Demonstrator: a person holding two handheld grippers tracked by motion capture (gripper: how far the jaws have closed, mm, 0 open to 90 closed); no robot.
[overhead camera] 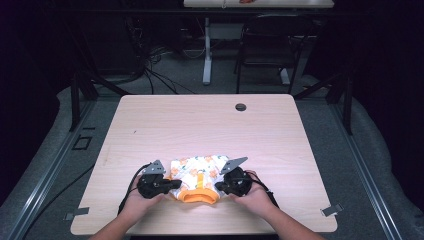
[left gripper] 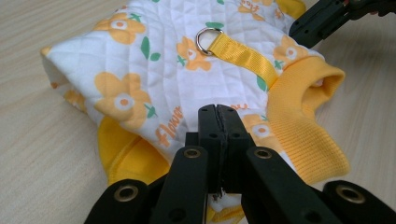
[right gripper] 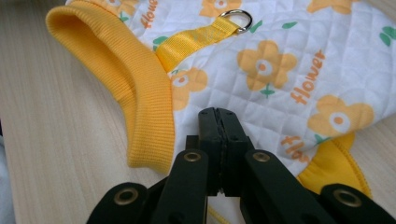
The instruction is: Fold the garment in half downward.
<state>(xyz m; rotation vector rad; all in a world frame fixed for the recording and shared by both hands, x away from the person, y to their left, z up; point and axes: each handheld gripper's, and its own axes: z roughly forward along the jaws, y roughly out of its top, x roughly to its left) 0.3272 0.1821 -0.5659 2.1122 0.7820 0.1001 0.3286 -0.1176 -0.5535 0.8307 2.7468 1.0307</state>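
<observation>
On the pale wooden bench (overhead camera: 150,125), near its front edge, lies a small quilted white garment printed with orange flowers and trimmed in yellow ribbed knit (overhead camera: 197,177); everything else is placed against it. At the garment's left edge sits the left gripper (overhead camera: 172,184), held in the person's left hand (overhead camera: 136,202). In the left gripper view its jaws are pressed fully together over the white quilted fabric, and a scrap of cloth seems to be pinched low between them, though the jaws hide the spot and I cannot be sure. Along the middle of the garment runs a yellow webbing strap (left gripper: 243,56) ending in a silver metal D-ring (left gripper: 207,39), and the yellow ribbed collar (right gripper: 135,93) stands open at the end nearest the person. At the garment's right edge is the right gripper (overhead camera: 219,187), in the right hand (overhead camera: 257,197), its jaws likewise closed tight over the quilted cloth beside the collar. Well beyond the garment, near the bench's far edge, is a small dark round cable hole (overhead camera: 240,107).
</observation>
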